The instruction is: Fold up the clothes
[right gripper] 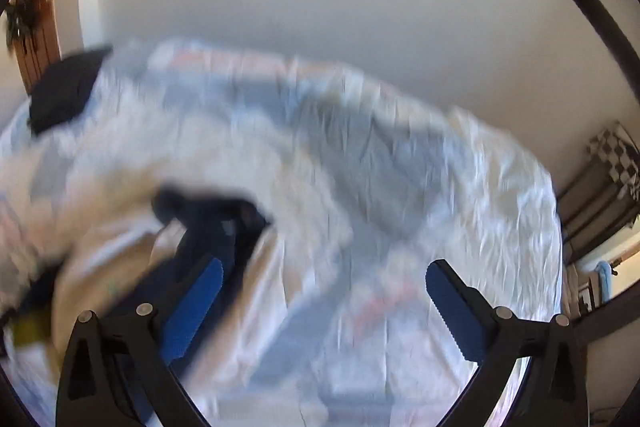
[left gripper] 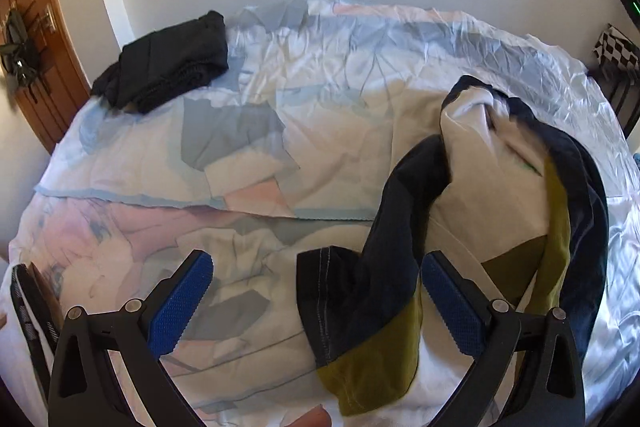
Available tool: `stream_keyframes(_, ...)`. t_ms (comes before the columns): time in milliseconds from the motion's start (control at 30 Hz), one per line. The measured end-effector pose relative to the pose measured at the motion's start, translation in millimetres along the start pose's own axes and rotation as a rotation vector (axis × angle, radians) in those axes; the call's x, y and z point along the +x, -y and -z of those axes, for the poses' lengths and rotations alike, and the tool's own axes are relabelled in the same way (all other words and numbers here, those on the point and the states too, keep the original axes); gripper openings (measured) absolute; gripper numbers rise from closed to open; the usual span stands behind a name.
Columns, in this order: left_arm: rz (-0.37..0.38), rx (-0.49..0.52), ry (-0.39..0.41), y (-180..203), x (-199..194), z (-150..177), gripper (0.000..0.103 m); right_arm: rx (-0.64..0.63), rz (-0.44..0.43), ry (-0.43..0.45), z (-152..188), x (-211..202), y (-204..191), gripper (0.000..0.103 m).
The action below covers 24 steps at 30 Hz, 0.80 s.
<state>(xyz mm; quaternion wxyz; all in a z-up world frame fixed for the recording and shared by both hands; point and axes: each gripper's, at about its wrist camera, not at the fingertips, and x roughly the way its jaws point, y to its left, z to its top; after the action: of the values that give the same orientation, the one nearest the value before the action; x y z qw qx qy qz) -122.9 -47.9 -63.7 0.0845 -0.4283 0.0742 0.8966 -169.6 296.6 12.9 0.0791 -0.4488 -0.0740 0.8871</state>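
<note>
A crumpled garment point(left gripper: 500, 195) in navy, white and olive lies on the right half of the bed. Its navy and olive sleeve point(left gripper: 360, 307) runs toward the camera and lies between the wide-apart blue pads of my left gripper point(left gripper: 318, 259), nearer the right pad point(left gripper: 452, 303). Neither pad presses on the sleeve. In the blurred right wrist view, my right gripper point(right gripper: 325, 266) stands open over bare bedsheet with nothing between its fingers. There the same garment point(right gripper: 212, 215) lies to the left, partly behind the left finger.
A pile of black clothing point(left gripper: 168, 63) sits at the bed's far left corner. The bed point(left gripper: 320, 75) has a wrinkled pastel printed sheet and stands against a white wall. A wooden door point(left gripper: 36, 27) is at the left. A dark shelf with a checkered cloth point(right gripper: 616, 159) is at the right.
</note>
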Motion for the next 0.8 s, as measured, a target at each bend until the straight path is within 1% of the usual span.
stream_keyframes(33,-0.008,0.01,-0.007,0.6,2.4,0.7,0.103,-0.003,-0.027,-0.011,11.5,-1.3,-4.6,0.103)
stream_keyframes(67,-0.025,0.023,-0.011,1.0,3.8,1.2,0.103,0.014,-0.085,-0.026,22.0,-5.4,-10.2,0.103)
stream_keyframes(167,-0.091,0.05,-0.043,-3.4,8.2,2.3,0.103,0.129,-0.29,-0.094,56.3,-20.1,-22.9,0.103)
stream_keyframes(233,-0.081,0.036,-0.064,-9.1,10.9,5.1,0.103,0.221,-0.377,-0.204,85.7,-18.6,-39.1,0.103)
stream_keyframes(267,-0.054,0.028,-0.07,-11.5,12.3,8.0,0.103,0.246,-0.418,-0.249,101.6,-16.4,-49.8,0.103)
stream_keyframes(300,-0.016,0.026,-0.072,-11.1,12.9,11.0,0.103,0.251,-0.451,-0.271,113.8,-15.6,-60.7,0.103)
stream_keyframes(367,0.034,0.048,-0.07,-3.1,14.8,15.3,0.103,0.214,-0.485,-0.266,128.6,-16.0,-82.4,0.103)
stream_keyframes(433,0.026,0.105,-0.087,11.9,20.9,21.0,0.103,0.179,-0.489,-0.254,136.0,-13.6,-99.9,0.099)
stream_keyframes(500,0.036,0.172,-0.108,28.4,24.1,29.2,0.103,0.2,-0.509,-0.257,139.0,-9.4,-109.2,0.098)
stream_keyframes(533,0.038,0.204,-0.113,34.6,22.7,31.9,0.103,0.214,-0.531,-0.269,140.2,-6.5,-111.9,0.096)
stream_keyframes(600,0.001,0.264,-0.113,43.8,19.5,35.4,0.103,0.209,-0.556,-0.289,144.5,-3.0,-118.9,0.092)
stream_keyframes(667,0.006,0.233,-0.121,40.4,21.4,33.3,0.103,0.183,-0.551,-0.289,148.9,-2.2,-126.1,0.088)
stream_keyframes(700,0.044,0.188,-0.134,34.2,22.5,31.3,0.103,0.169,-0.548,-0.288,151.1,-1.8,-129.7,0.086)
stream_keyframes(733,0.064,0.154,-0.146,28.4,22.3,29.1,0.103,0.162,-0.55,-0.281,152.2,-2.1,-132.2,0.086)
stream_keyframes(800,0.069,0.117,-0.15,18.2,16.8,24.9,0.103,0.165,-0.567,-0.252,151.8,-4.2,-133.9,0.086)
